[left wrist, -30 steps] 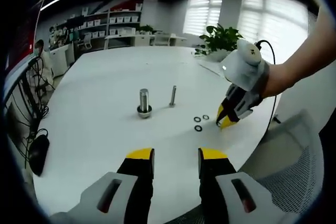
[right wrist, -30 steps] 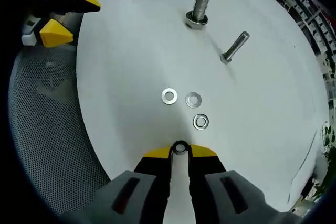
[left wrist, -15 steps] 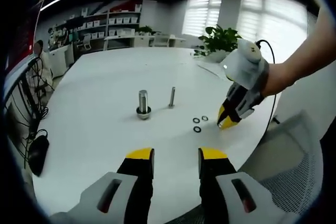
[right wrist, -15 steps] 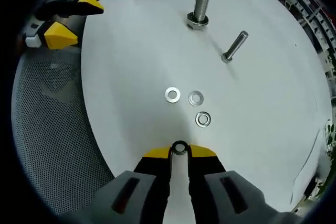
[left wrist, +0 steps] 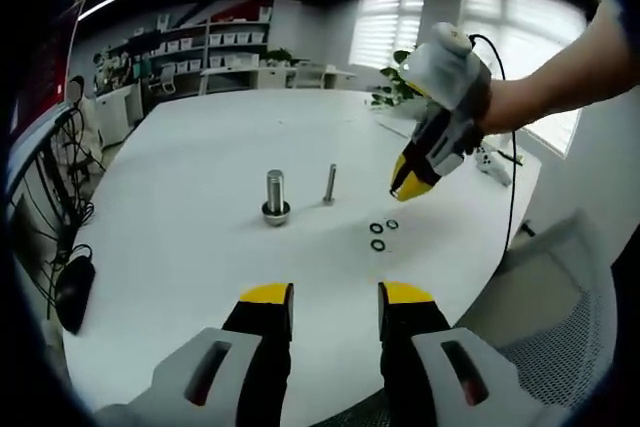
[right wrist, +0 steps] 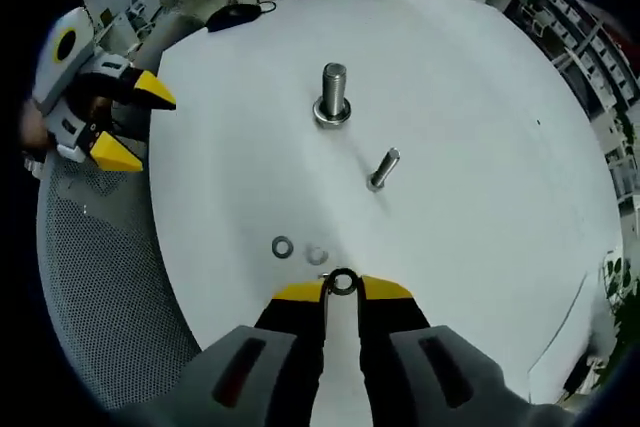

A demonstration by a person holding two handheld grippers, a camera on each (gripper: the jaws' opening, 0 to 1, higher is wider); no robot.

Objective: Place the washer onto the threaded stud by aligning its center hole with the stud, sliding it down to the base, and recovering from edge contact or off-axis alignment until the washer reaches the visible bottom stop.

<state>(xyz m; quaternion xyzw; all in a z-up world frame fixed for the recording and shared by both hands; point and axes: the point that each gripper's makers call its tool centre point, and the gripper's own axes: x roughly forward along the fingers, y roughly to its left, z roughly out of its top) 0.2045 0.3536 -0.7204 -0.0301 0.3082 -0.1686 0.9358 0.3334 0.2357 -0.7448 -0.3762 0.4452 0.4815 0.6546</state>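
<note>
Washer [right wrist: 342, 282] sits pinched edge-on between the right gripper [right wrist: 342, 287] tips, hole visible, lifted clear of the table [right wrist: 480, 147]. My read: thin steel ring, light, rigid, slick; a rim grip like this can let it pivot or pop out if it catches on threads, so keep the pinch on the outer edge and leave the hole free. Stud [right wrist: 332, 95] stands upright at 12 o'clock from the tips, well apart, with a nut or collar at its base as the likely stop. Thinner bolt [right wrist: 383, 168] stands nearer, around 1 o'clock. Spare washers [right wrist: 283, 246] lie on the table just beyond the tips at 11 o'clock. Left gripper [left wrist: 336, 297] hovers idle at the near table edge, jaws apart, nothing in them. Table is white, smooth, glossy; dropped parts would slide or roll. Mesh chair [right wrist: 100, 277] by the edge; office shelves [left wrist: 215, 42], plant [left wrist: 395, 67] and blinds [left wrist: 385, 22] behind.
</note>
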